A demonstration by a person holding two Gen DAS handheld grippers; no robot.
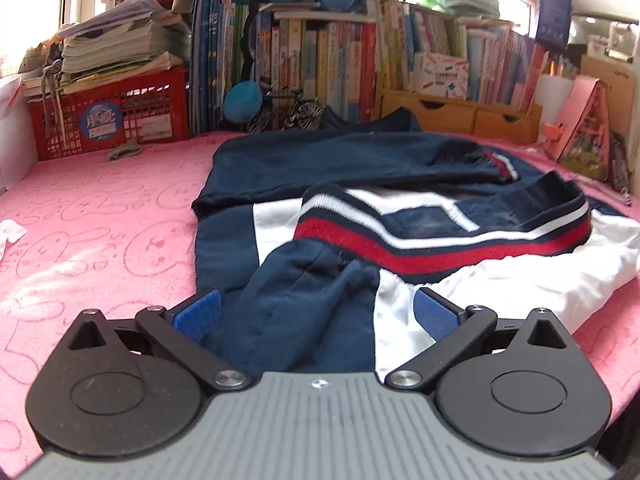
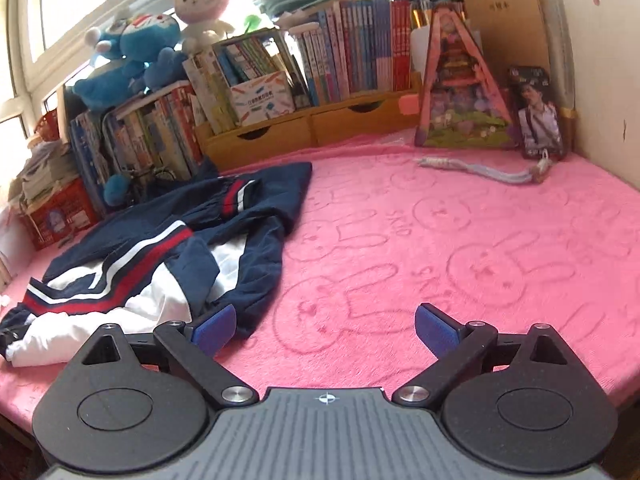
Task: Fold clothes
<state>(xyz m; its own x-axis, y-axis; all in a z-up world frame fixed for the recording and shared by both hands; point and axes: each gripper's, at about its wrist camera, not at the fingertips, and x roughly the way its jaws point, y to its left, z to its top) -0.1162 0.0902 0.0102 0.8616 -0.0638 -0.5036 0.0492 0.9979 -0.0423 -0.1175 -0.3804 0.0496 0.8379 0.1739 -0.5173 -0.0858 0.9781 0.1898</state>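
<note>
The pink plush blanket with embossed rabbit outlines (image 2: pixel 460 248) spread out ahead of both my claws. On it lay the navy, white and red striped jacket (image 1: pixel 360 208), partly folded and still rumpled, with a dark sleeve (image 1: pixel 344 156) laid across its far part and its long axis running away from my left claw. My left claw (image 1: pixel 316 314) sat right at the jacket's near edge, its blue pads (image 1: pixel 198 314) spread wide, with bunched navy and white cloth lying between them but not pinched. My right claw (image 2: pixel 326 330) was spread just as wide over bare blanket with nothing between its fingers; from there the jacket (image 2: pixel 168 248) lay off to its left, its nearest navy hem just beside the left pad (image 2: pixel 214 328). I judged the left claw nearer for the next grab.
</note>
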